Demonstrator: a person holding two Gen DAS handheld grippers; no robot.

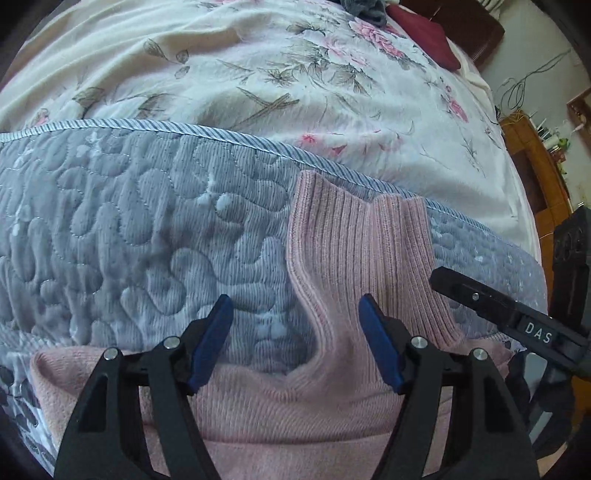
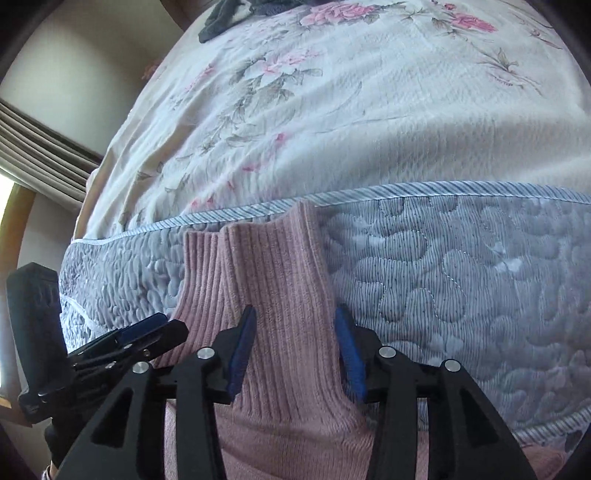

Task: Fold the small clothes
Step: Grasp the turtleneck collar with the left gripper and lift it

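Here the left gripper stands spread, its blue pads wide apart and pinching nothing; low in the left wrist view, the inner edge of the pink knit garment curves up between them. The right gripper is likewise parted, and in the lower middle of its own view its pads sit either side of the garment's ribbed cuff, close to the cloth but not pressing it, as far as the fisheye lets me judge. That straddle looks like a set-up to nip the ribbed part and carry it over.

The ribbed end reaches to the striped binding of the grey quilted pad, in the centre of both frames, while the smoother pink body spreads along the bottom edge under the tools. The pad likely serves as a flat folding surface on the floral bedcover, which fills the upper half. A dark bundle of cloth lies at the top left of the right wrist view, well apart.
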